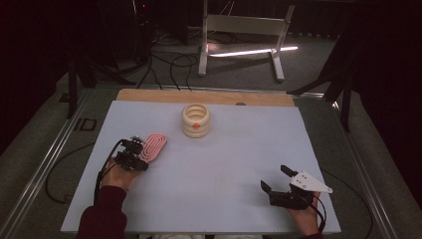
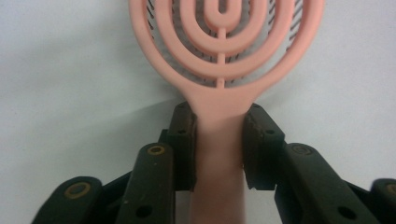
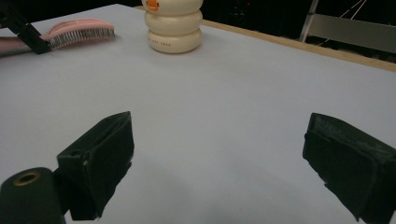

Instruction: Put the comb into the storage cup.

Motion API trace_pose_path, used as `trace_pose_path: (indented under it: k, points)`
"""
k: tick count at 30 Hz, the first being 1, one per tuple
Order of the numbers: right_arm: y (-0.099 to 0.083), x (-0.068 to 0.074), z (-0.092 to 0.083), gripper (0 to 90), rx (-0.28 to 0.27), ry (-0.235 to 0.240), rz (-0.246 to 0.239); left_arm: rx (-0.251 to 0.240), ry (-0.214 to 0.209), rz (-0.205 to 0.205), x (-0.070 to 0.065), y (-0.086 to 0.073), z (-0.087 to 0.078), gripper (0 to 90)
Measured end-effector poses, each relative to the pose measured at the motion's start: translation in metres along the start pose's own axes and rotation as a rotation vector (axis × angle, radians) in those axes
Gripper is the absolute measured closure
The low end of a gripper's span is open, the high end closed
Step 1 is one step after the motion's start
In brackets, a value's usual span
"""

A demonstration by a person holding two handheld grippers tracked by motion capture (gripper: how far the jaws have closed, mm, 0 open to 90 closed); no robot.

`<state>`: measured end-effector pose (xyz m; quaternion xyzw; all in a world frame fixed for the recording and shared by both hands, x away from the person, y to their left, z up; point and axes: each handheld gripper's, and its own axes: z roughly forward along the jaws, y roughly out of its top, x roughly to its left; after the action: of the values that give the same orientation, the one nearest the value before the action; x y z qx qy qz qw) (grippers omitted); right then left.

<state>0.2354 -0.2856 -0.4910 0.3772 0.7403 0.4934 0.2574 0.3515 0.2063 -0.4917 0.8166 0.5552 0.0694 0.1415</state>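
Note:
A pink oval hairbrush [image 1: 154, 145] lies on the pale blue table top [image 1: 224, 159] at the left, bristles down. In the left gripper view its ringed back [image 2: 224, 46] fills the top, and the handle runs down between the jaws. My left gripper [image 1: 142, 153] [image 2: 218, 126] is shut on that handle, with a pad pressed to each side. The right gripper view shows the brush [image 3: 79, 30] far off at the upper left. My right gripper [image 1: 274, 178] [image 3: 219, 149] rests near the front right edge, open, with bare table between its jaws.
A cream ridged container [image 1: 196, 120] [image 3: 173, 28] with an orange mark stands at the back centre of the table. A wooden strip [image 1: 199, 95] runs along the far edge. Beyond it, a white frame stand [image 1: 244, 30] and cables lie on the floor.

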Motion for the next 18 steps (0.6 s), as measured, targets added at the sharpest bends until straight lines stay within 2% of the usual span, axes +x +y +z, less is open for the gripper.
trace_pose_path:
  k: [18]
  points:
    - [-0.0003, -0.0004, 0.0005, 8.8, 0.011, 0.0, 0.001, -0.046, 0.015, 0.001, 0.0002, -0.0033, -0.0044, 69.9]
